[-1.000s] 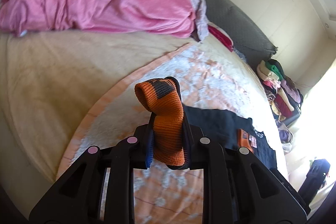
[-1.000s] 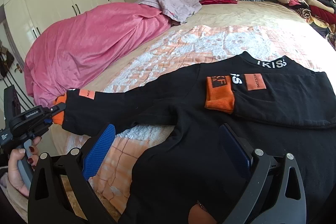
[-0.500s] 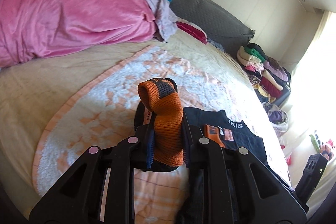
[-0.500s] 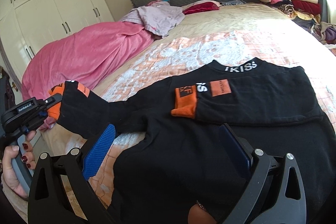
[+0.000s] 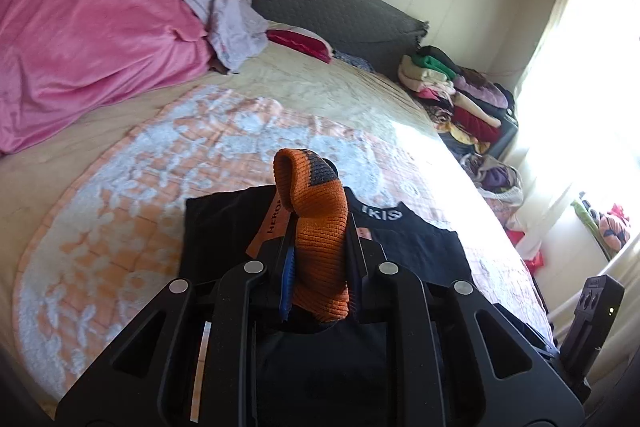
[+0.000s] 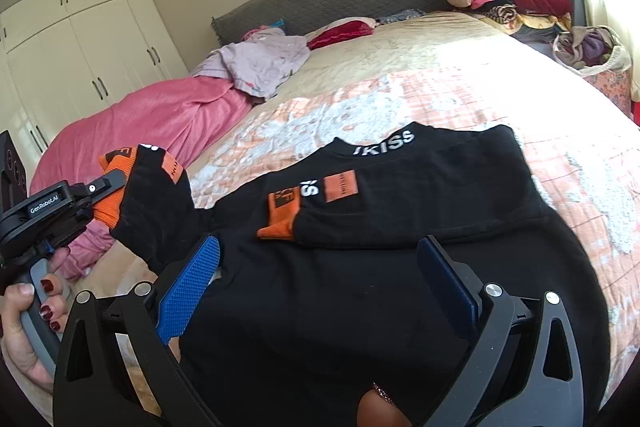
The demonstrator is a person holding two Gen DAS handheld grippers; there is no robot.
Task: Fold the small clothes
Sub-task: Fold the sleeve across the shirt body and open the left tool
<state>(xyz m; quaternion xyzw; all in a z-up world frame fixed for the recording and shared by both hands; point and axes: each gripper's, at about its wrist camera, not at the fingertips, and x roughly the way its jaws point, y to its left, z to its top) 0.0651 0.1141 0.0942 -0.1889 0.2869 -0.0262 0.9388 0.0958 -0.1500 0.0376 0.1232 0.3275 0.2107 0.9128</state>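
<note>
Both grippers are over the bed [image 6: 460, 39]: the left gripper [image 5: 320, 255] is clamped on the orange cuff [image 5: 316, 227] of a black sweater [image 6: 400, 267], holding that sleeve [image 6: 156, 211] lifted off the bed's left side. The right gripper [image 6: 320, 279] hovers with jaws wide apart over the sweater's body, which lies flat near the bed's foot, its other sleeve folded across the chest.

Black sweatshirt [image 6: 400, 227] and pink blanket [image 6: 160, 123] on bed [image 6: 420, 43]
</note>
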